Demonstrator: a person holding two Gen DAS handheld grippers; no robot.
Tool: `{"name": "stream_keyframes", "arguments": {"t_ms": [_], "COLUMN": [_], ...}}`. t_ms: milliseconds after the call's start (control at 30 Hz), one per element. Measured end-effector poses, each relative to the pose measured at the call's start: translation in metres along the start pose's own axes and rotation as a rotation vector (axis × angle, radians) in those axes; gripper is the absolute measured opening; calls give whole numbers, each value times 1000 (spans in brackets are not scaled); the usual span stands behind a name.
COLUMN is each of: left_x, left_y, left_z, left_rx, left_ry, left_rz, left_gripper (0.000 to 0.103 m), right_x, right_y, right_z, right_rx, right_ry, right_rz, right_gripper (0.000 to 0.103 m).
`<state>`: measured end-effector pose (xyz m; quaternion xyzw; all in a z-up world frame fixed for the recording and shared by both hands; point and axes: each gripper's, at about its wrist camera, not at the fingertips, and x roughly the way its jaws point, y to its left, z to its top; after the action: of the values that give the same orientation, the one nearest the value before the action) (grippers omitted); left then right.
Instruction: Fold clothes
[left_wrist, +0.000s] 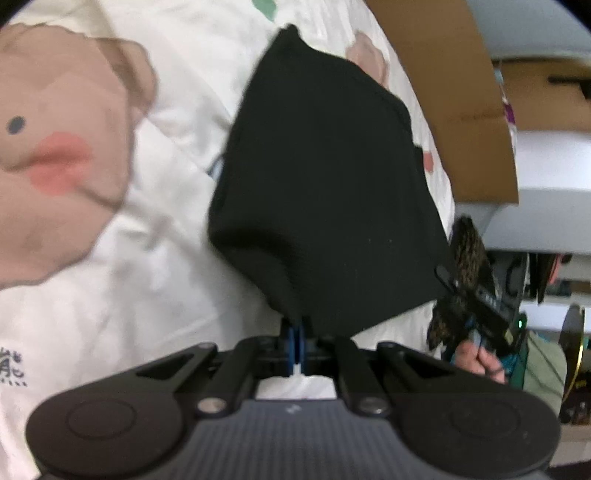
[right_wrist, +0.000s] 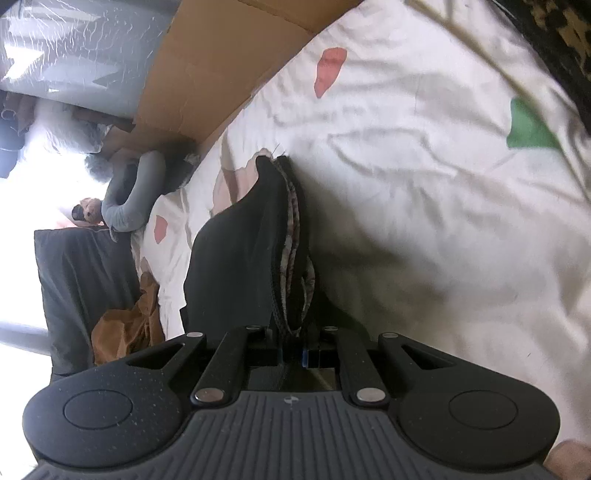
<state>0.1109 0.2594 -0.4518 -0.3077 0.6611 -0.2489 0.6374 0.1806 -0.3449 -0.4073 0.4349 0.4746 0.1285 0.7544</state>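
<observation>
black cloth (left_wrist: 325, 192), a folded garment, hangs lifted over a white bedsheet (left_wrist: 147, 277) printed with a big pale-brown cartoon bear (left_wrist: 55, 155) and small pink and green patches. the left gripper (left_wrist: 295, 338) has its blue-padded jaws pressed together on the garment's lower edge, near one corner, and the fabric spreads away from it as a smooth dark panel with a rounded fold on its left side. in the right wrist view the right gripper (right_wrist: 293, 343) is clamped on the stacked edges of the same garment (right_wrist: 240, 258), where several layers show side by side, one with a grey patterned lining. the right gripper (left_wrist: 476, 306) also shows at the garment's far corner in the left view, held by a hand (left_wrist: 476, 360). a cardboard box (left_wrist: 450, 92) stands beside the bed.
</observation>
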Motion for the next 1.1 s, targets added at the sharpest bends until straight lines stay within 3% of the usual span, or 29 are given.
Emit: {"name": "stream_keyframes", "arguments": {"t_ms": [267, 633, 1100], "left_x": [17, 70, 122], "left_y": [-8, -19, -63], "left_z": [-8, -19, -26], "left_rx": [43, 91, 88], "left_ry": [97, 265, 344], "left_rz": [2, -8, 66], "left_gripper": [3, 3, 3], "right_x": [-6, -6, 4], "right_y": [3, 0, 0], "right_z": [17, 48, 88], "right_rx": [-49, -90, -142], "right_ry": [-7, -14, 24], "right_rz": [-13, -53, -72], "right_gripper": [8, 8, 8]}}
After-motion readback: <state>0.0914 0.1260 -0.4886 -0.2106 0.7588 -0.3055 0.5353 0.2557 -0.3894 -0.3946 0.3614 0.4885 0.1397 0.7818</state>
